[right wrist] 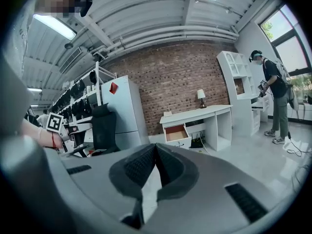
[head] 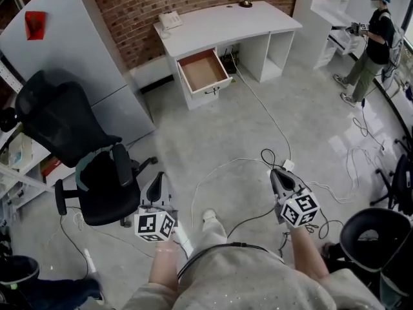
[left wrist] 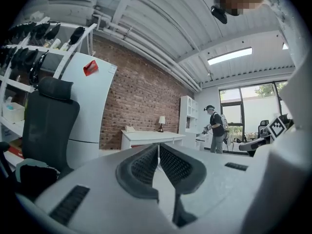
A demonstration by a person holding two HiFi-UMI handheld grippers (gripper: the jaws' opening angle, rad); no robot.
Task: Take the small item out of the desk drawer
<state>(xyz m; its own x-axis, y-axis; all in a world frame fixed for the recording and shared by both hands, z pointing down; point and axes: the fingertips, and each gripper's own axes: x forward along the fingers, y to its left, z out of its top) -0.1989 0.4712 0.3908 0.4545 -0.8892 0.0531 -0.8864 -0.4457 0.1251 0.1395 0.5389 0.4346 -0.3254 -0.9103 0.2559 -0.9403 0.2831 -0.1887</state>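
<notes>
- Far left, a black office chair (head: 87, 163) stands on the floor just beside my left side; it is not in the straight path ahead, but I judge I should keep the left arm clear of it as I advance.
- The left gripper (head: 155, 177) is held low in front of me and points level at the far wall. Its fingers (left wrist: 142, 167) are pressed together tip to tip with nothing between them.
- Ahead, well apart from both grippers, the drawer (head: 203, 70) hangs pulled out beneath the white tabletop (head: 226, 24), its brown floor exposed. I cannot pick out the small item from here: the drawer bottom looks bare, so the item is either too small to see or tucked against a wall.
- A white cable (head: 261, 112) trails over the floor between me and the drawer. That is something to step over.
- The right gripper (head: 273, 172) is tipped slightly downward. Its fingers (right wrist: 139, 168) are fully closed on nothing, and the drawer shows just past their tips in the right gripper view.
- I judge this is the approach step, with nothing grasped yet. The next move calls for walking up to the drawer, looking inside, opening one pair of fingers and reaching down in.
- Far right, another person (head: 373, 41) stands by the shelving, well away.
</notes>
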